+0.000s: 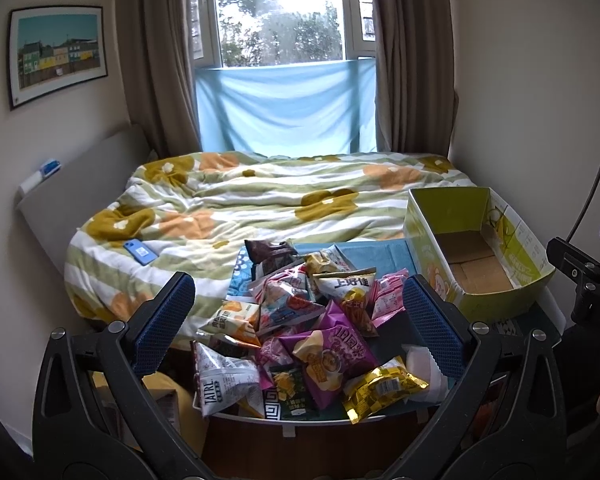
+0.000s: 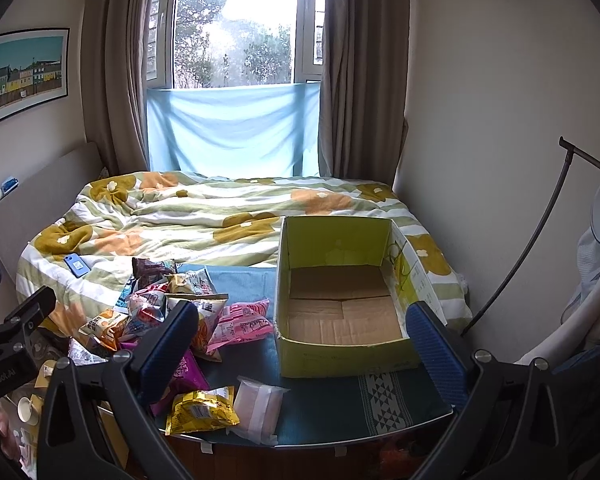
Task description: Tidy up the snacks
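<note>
Both grippers spread wide, empty: left gripper [image 1: 300,320] over snack pile [image 1: 300,332], right gripper [image 2: 304,352] facing empty box [image 2: 340,312]. Advice: take top packet, pinch sealed edge, avoid crushing.

A home bedroom: quilted bed [image 2: 204,220], curtained window [image 2: 232,32], framed picture [image 1: 56,56].

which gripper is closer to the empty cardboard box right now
Right. The right gripper faces the cardboard box head on, jaws open. The left gripper hovers over the snack pile, with the box off to its right.
</note>
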Tool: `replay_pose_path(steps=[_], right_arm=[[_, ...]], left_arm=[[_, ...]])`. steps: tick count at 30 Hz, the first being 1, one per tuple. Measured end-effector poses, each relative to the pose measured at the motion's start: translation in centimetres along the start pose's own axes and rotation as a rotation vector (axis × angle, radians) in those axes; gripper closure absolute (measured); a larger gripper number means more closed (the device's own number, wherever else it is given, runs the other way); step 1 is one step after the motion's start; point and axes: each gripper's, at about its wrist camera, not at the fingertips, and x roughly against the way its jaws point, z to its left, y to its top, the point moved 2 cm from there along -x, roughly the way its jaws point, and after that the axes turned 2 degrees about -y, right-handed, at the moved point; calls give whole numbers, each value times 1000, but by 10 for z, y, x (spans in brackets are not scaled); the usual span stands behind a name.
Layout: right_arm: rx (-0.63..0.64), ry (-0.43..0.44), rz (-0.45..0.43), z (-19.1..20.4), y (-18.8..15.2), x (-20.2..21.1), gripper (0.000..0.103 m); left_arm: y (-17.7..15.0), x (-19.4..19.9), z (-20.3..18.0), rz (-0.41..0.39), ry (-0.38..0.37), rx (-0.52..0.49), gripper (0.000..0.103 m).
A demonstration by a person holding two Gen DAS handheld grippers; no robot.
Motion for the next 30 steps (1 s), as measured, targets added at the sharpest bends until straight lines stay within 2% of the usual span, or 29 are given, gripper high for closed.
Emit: replay_pose_path(steps=[21,26,30], right_arm=[[3,9,6,0,-3,2,0],[7,45,22,1,1,-1,0],[30,105,43,5,-1,-10,0]], left_arm=[[0,-1,-2,8,0,5,0],[-4,0,10,49,16,36,0],[-22,-6,24,76,42,62,0]])
